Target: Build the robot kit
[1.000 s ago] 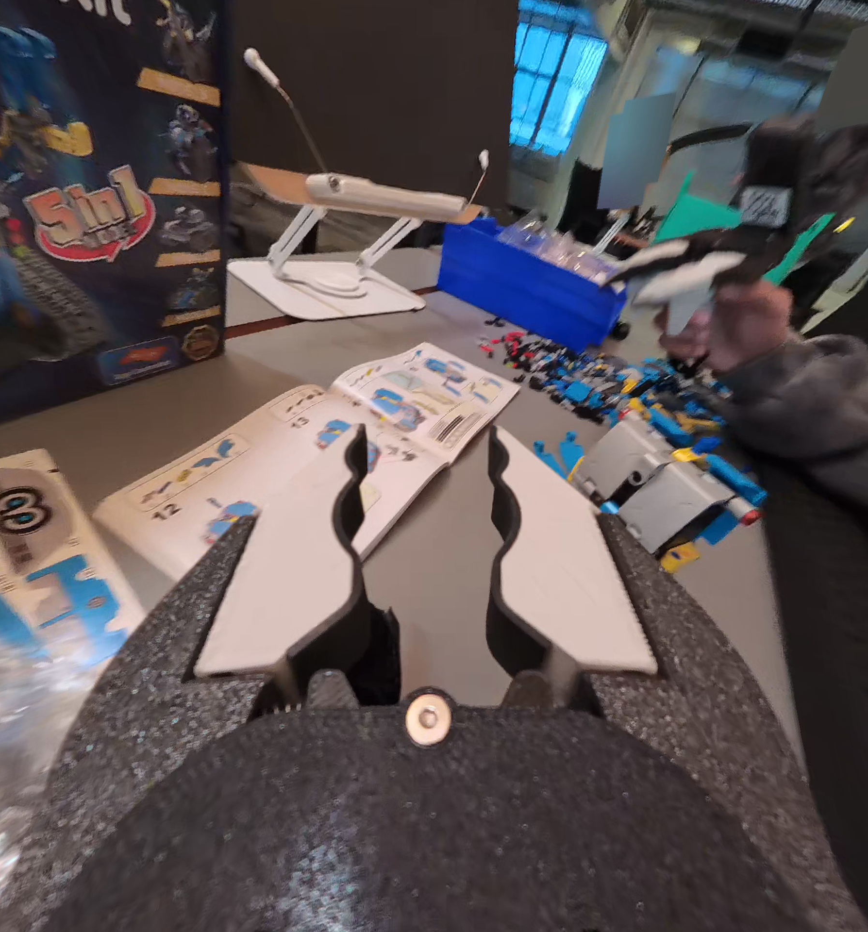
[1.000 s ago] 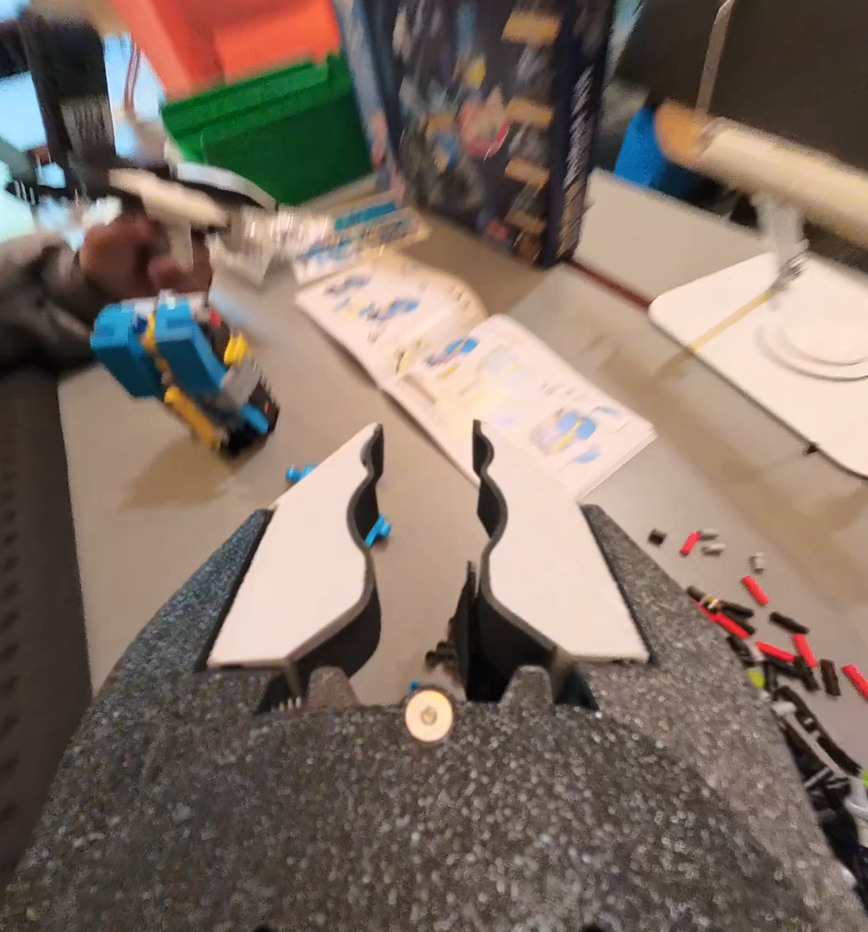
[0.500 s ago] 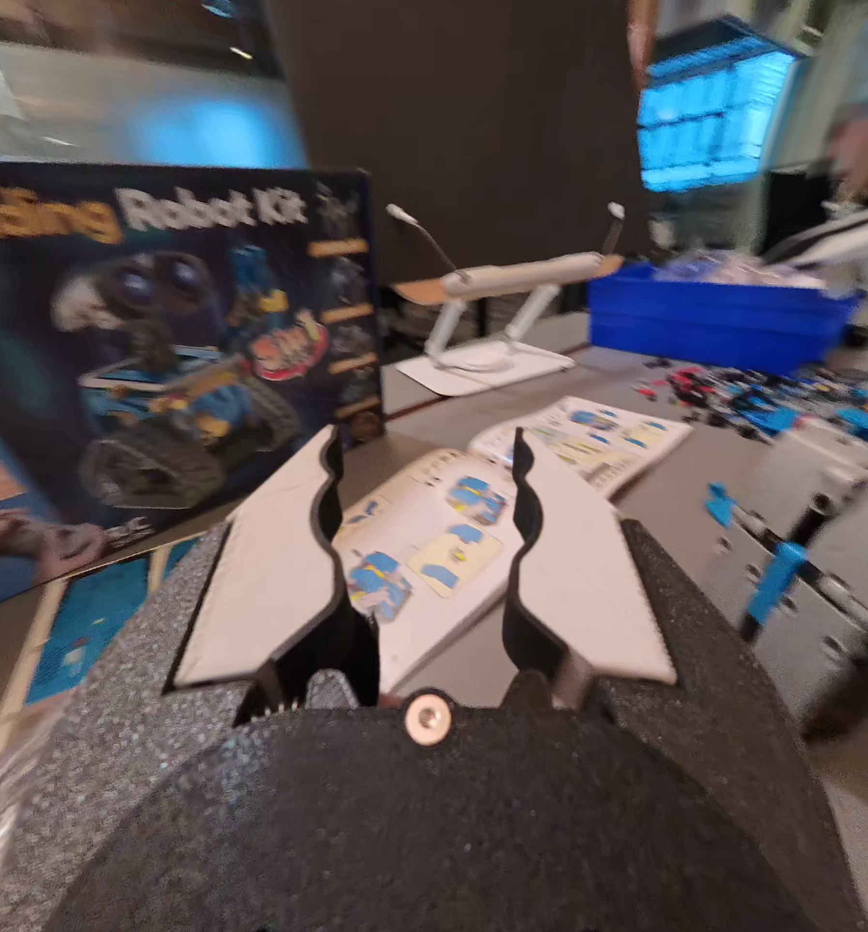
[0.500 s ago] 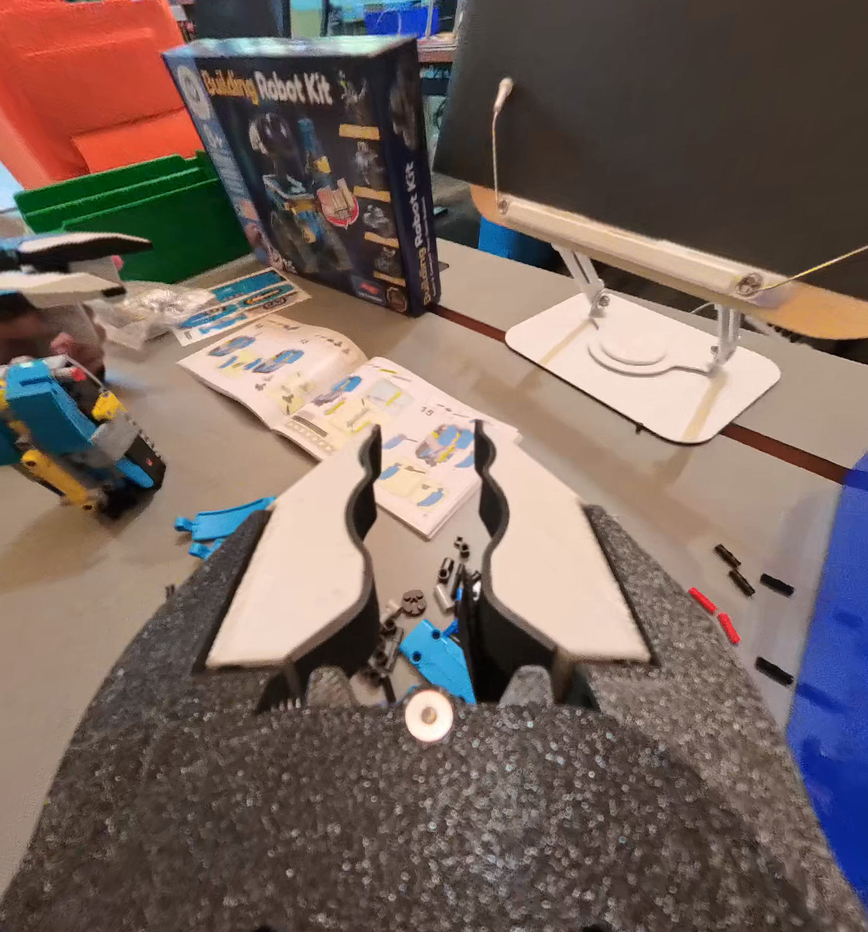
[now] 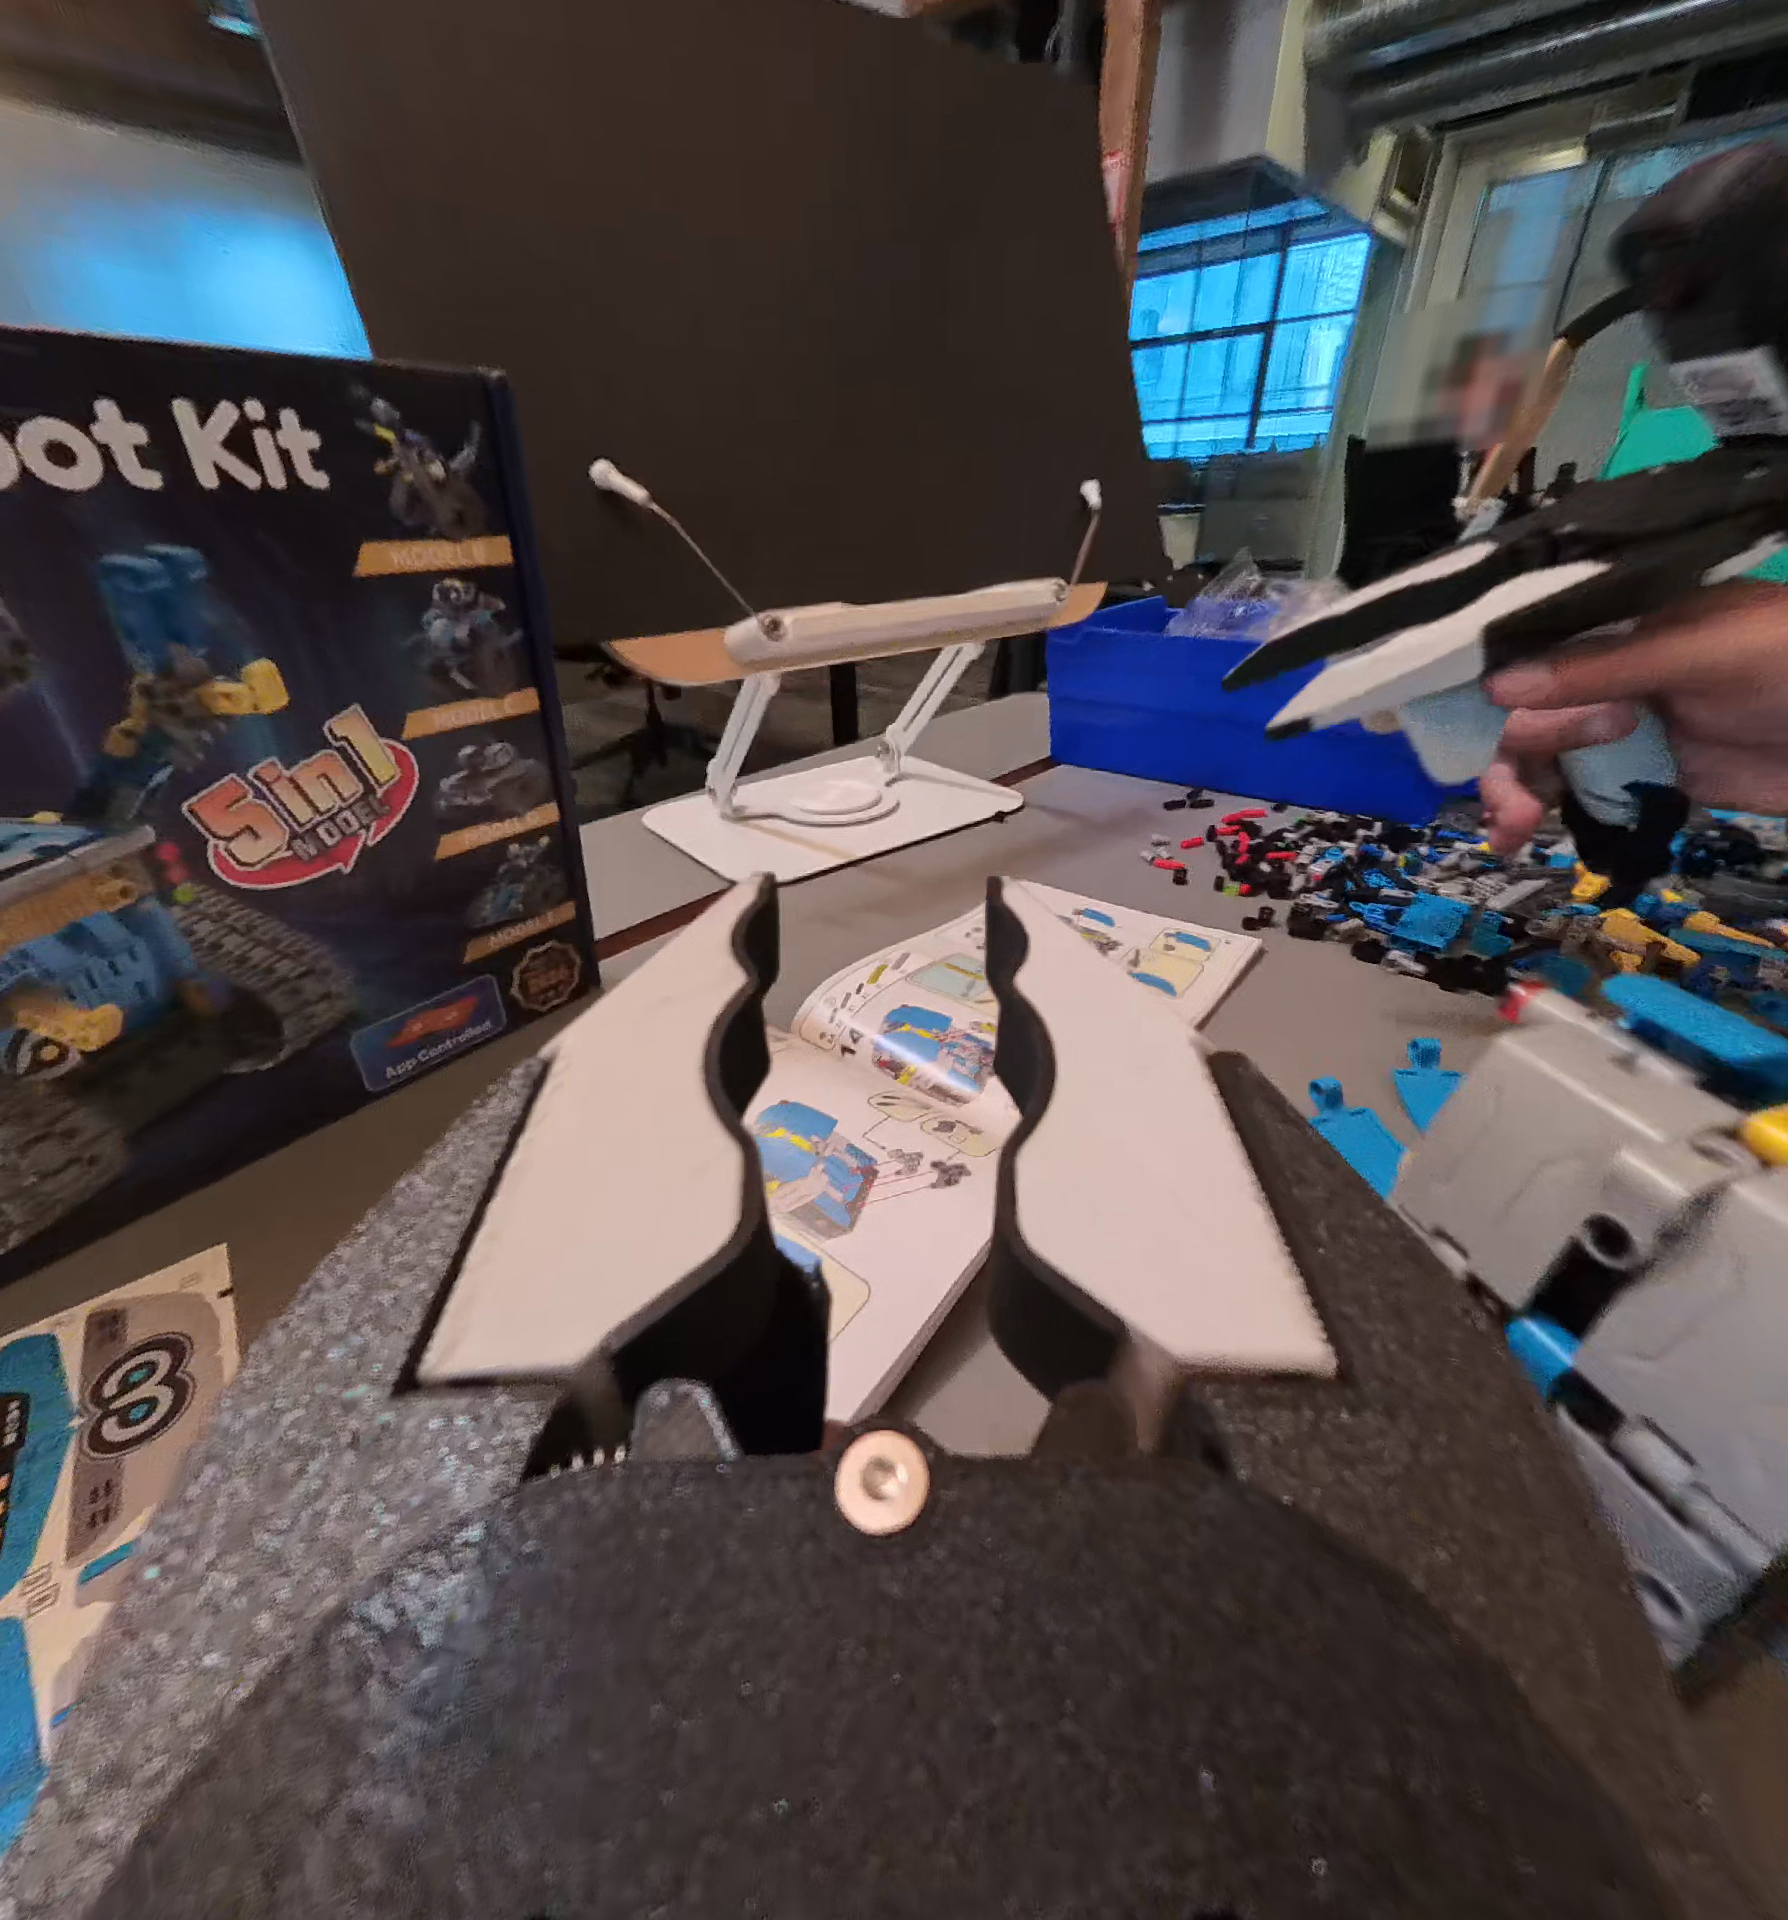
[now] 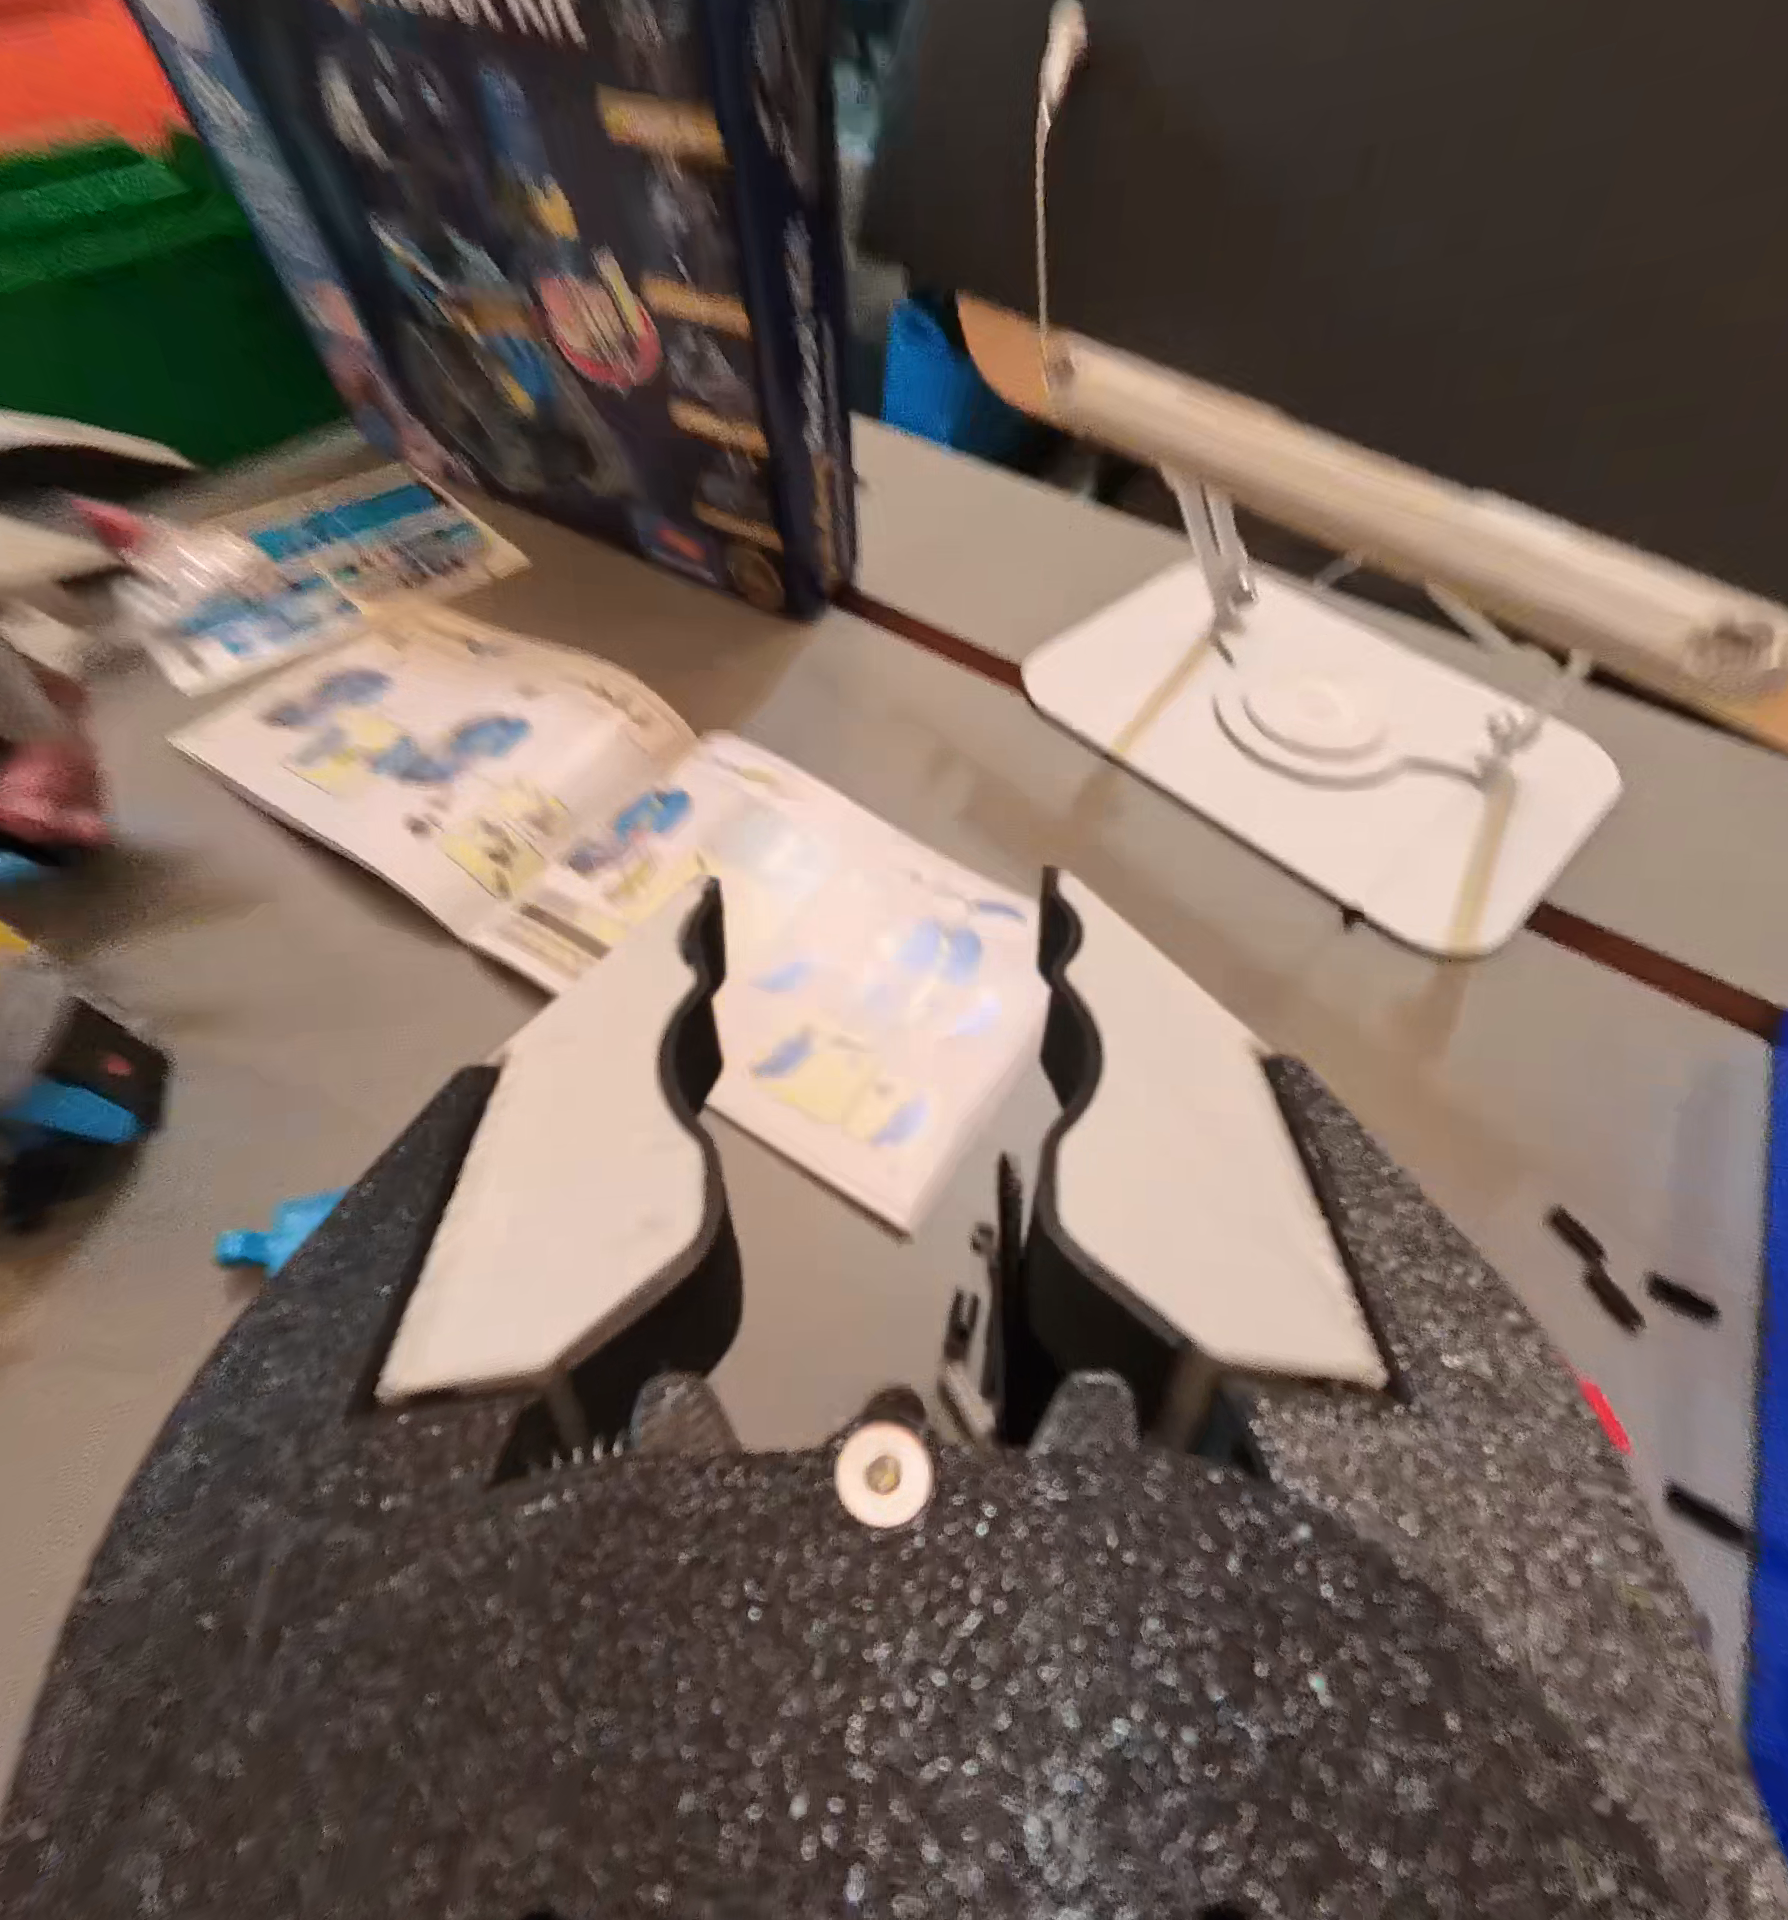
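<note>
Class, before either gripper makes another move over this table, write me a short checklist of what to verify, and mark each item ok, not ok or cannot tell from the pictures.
1. Left gripper open and holding nothing: ok.
2. Right gripper open and holding nothing: ok.
3. Booklet lies open and flat under the left gripper: ok.
4. The grippers are apart from each other: ok.
5. Grey block model beside the left gripper is complete: cannot tell, it is blurred.
6. Loose pieces gathered in the blue bin: not ok, many lie scattered on the table.
</note>
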`<state>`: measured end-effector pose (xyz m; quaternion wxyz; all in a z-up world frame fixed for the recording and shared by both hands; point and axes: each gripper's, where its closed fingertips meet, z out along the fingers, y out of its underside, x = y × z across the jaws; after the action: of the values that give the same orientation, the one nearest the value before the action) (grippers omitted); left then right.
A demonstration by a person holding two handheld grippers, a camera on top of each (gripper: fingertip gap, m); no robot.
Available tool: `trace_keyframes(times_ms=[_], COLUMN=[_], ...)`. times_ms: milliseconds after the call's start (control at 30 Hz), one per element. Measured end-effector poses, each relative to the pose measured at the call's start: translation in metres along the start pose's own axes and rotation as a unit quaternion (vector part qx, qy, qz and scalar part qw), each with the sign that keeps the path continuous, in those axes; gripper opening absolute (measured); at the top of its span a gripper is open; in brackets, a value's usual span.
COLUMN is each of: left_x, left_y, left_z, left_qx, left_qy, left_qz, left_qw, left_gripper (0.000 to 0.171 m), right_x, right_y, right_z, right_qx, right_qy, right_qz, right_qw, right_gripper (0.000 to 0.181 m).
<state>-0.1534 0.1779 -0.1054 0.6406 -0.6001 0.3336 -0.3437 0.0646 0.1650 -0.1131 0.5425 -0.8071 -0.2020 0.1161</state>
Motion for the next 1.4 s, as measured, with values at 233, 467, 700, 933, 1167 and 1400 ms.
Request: trace_keyframes(times_ms=[233, 467, 700, 933, 1167, 1400], left_x=[0.003, 0.006, -0.007, 0.007, 0.014, 0.020], left_y=[0.009, 0.015, 0.019, 0.019, 0.019, 0.019], left_z=[-0.006, -0.001, 0.000, 0.006, 0.012, 0.023], left_qx=[-0.027, -0.043, -0.051, -0.057, -0.057, -0.054], left_qy=[0.050, 0.076, 0.062, 0.081, 0.093, 0.104], left_qz=[-0.048, -0.068, -0.119, -0.098, -0.094, -0.093], left_qw=[0.997, 0.994, 0.990, 0.990, 0.990, 0.989], left_gripper=[0.042, 0.042, 0.042, 0.041, 0.039, 0.037], right_x=[0.033, 0.048, 0.045, 0.037, 0.027, 0.023], right_y=[0.023, 0.066, 0.062, 0.056, 0.056, 0.066], right_z=[0.000, 0.008, 0.015, 0.018, 0.028, 0.026], right_qx=[-0.063, -0.136, -0.125, -0.098, -0.094, -0.130], right_qy=[0.055, 0.072, 0.082, 0.061, 0.047, 0.058], right_qz=[0.049, 0.038, -0.016, 0.005, -0.011, -0.014], right_qw=[0.995, 0.987, 0.989, 0.993, 0.994, 0.990], right_gripper=[0.044, 0.043, 0.033, 0.030, 0.030, 0.030])
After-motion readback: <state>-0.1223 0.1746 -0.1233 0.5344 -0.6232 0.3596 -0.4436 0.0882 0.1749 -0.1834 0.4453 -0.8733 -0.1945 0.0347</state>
